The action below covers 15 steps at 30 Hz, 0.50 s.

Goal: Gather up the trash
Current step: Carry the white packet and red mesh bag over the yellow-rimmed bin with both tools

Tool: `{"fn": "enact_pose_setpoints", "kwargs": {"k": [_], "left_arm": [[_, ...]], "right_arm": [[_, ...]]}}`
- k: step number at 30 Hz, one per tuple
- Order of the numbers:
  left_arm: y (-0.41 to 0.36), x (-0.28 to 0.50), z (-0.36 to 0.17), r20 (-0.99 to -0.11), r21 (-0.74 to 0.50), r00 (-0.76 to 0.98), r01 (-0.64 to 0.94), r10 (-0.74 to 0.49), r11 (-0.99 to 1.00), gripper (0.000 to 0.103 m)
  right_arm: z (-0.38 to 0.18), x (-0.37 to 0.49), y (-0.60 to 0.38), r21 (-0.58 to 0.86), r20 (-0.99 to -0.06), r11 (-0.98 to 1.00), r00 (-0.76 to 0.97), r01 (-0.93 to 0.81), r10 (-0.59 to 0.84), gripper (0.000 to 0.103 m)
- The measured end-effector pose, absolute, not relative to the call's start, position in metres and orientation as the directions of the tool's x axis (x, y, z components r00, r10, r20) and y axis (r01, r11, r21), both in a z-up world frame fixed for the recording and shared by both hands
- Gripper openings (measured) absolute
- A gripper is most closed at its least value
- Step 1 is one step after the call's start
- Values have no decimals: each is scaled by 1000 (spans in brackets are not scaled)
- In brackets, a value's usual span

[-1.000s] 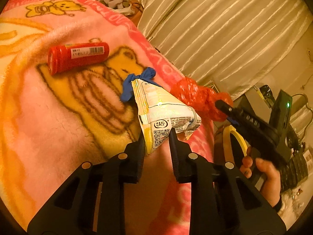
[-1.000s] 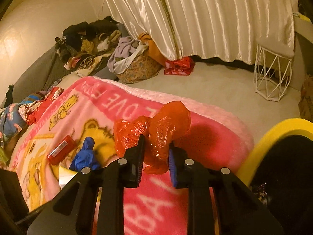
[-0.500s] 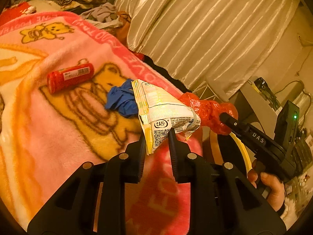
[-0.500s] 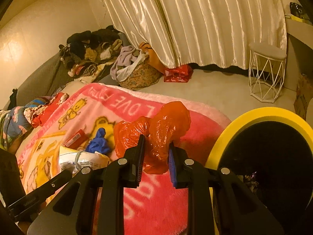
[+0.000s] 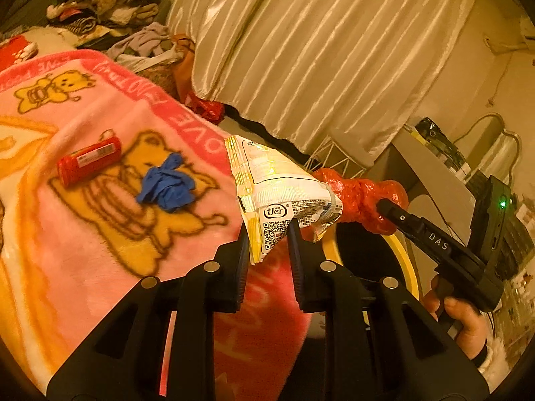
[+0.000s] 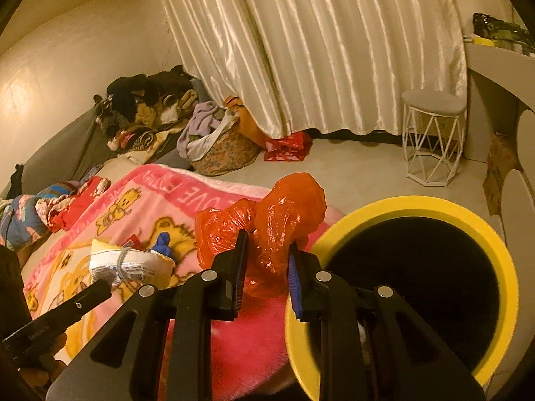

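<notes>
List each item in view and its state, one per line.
Snack packet: folded, clamped in left gripper jaws, off the blanket.
Red plastic bag: crumpled, clamped in right gripper jaws.
Yellow-rimmed bin: open, no lid.
Red tube: lying on its side on the blanket.
Blue glove: crumpled on the blanket.

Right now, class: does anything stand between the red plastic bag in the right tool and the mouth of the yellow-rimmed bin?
Nothing visible does. The red plastic bag hangs beside the yellow-rimmed bin, whose dark mouth is uncovered.
</notes>
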State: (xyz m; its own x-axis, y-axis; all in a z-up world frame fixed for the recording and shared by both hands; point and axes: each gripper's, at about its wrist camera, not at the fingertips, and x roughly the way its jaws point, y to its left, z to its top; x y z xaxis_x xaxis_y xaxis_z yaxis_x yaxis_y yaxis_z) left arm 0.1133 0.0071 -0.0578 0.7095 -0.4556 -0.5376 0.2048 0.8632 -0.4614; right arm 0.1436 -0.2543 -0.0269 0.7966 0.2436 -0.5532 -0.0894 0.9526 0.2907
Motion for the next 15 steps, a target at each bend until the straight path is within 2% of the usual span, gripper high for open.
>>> {"fn": "enact_pose_setpoints", "kwargs": {"k": [15], "left_arm": [[-35,106,-41,-518,-430,693,295,-501,853,16]], "right_arm": [[-22,118,-298,299,-535,954,826,-10,176,21]]}}
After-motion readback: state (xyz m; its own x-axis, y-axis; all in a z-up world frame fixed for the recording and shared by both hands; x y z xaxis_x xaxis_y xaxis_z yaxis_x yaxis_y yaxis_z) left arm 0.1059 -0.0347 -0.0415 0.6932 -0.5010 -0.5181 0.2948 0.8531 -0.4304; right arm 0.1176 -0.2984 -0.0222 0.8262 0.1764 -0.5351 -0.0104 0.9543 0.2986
